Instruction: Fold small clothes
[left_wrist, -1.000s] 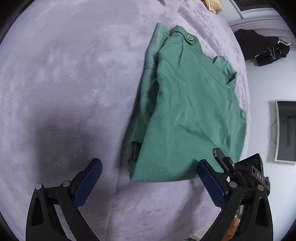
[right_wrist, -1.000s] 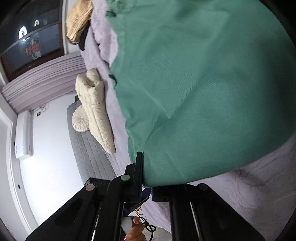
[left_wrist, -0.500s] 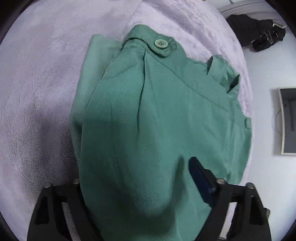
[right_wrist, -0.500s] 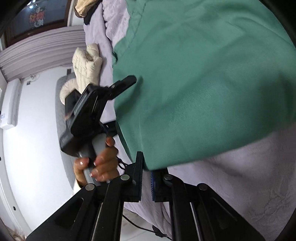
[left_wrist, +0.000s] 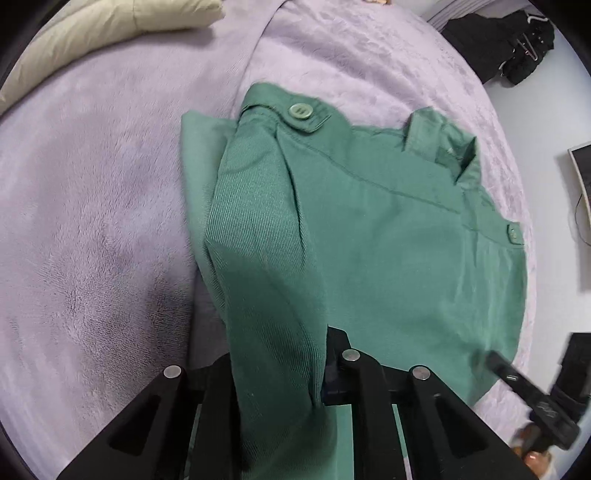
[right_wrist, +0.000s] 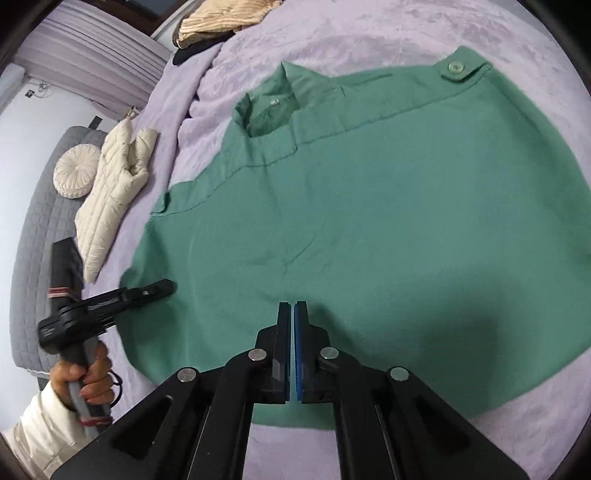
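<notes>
A green button shirt (left_wrist: 369, 236) lies folded on the lilac bedspread (left_wrist: 92, 221); it also fills the right wrist view (right_wrist: 369, 206). My left gripper (left_wrist: 280, 369) is shut on a fold of the shirt's near hem, with cloth bunched between the jaws. It also shows in the right wrist view (right_wrist: 147, 290), at the shirt's left edge. My right gripper (right_wrist: 293, 332) is shut with its pads together and nothing between them, hovering over the shirt's near part. In the left wrist view it (left_wrist: 517, 384) shows blurred at lower right.
A cream quilted jacket (right_wrist: 114, 188) and a round cushion (right_wrist: 75, 175) lie at the left. A tan garment (right_wrist: 221, 18) lies at the far end of the bed. Black clothes (left_wrist: 498, 40) hang at upper right. A grey quilted mattress edge (right_wrist: 29, 258) runs at left.
My left gripper has closed on the shirt's hem fold. My right gripper has let go of the shirt's edge and drawn back above it, shut and empty.
</notes>
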